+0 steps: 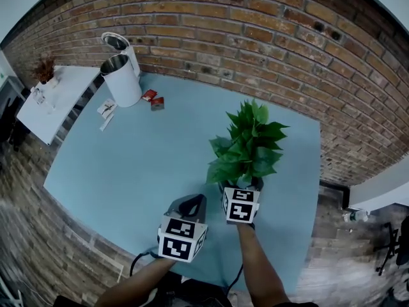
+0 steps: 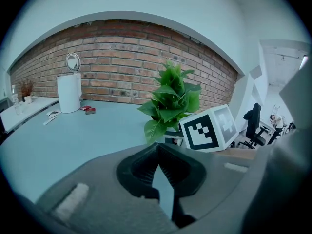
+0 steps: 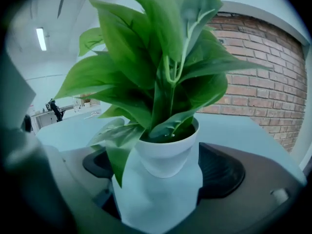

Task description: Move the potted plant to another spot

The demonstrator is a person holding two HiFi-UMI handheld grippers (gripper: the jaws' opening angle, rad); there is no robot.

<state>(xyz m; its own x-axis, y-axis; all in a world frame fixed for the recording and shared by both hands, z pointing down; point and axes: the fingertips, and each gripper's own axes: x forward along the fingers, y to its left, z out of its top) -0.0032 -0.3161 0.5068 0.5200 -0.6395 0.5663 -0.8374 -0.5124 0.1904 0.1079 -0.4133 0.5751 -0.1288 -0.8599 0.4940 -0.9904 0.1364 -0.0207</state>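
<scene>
The potted plant (image 1: 246,147), leafy green in a small white pot (image 3: 168,152), stands upright on the pale blue table (image 1: 147,158), toward its near right part and well away from the brick wall (image 1: 255,31) behind it. The right gripper (image 1: 241,188) is set around the pot with its jaws spread wide: in the right gripper view the pot sits between the two dark pads, the right pad just beside the pot's wall and the left one partly hidden by a hanging leaf, and neither pad can be seen pressing on it. The left gripper (image 2: 157,148) is just to the left of the right one, above the near part of the table, with its jaws brought together at the tips and nothing between them; in its view the plant and the right gripper's marker cube (image 2: 209,129) show close by on the right. At the far left corner of the table stand a white bin (image 1: 123,80) with its lid up and, near it, two small red packs (image 1: 153,100)
</scene>
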